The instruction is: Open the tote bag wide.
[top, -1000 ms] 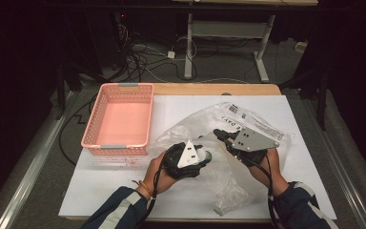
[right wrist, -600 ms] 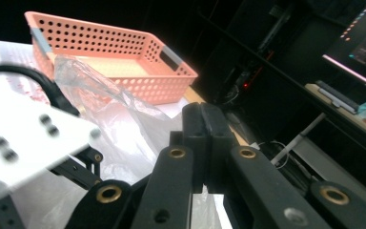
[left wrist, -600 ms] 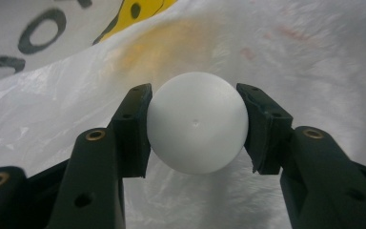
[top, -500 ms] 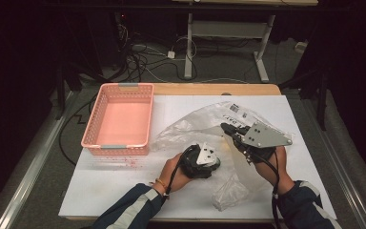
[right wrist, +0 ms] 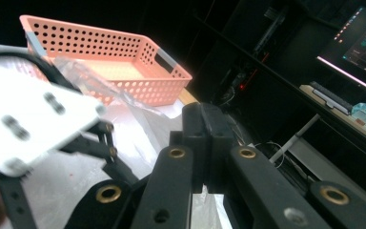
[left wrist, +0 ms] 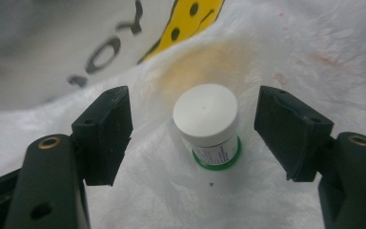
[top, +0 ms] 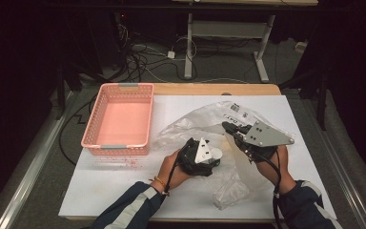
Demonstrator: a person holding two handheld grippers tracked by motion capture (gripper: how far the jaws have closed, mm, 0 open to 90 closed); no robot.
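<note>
Two grippers reported | pink perforated plastic basket [top: 119, 119]: set at table's left | left gripper [left wrist: 195, 133]: jaws just widened, apart, small white-capped green-ringed jar [left wrist: 208, 125] standing between pads, untouched, inside clear plastic bag [top: 195, 129] | right gripper [right wrist: 205, 143]: jaws pressed fully together, bag edge apparently pinched, not confirmed.

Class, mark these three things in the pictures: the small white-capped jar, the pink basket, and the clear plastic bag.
small white-capped jar [left wrist: 206, 113]: left gripper view, on its flat white cap.
pink basket [top: 118, 144]: high view, on its near rim.
clear plastic bag [top: 198, 120]: high view, on its crinkled upper part.
</note>
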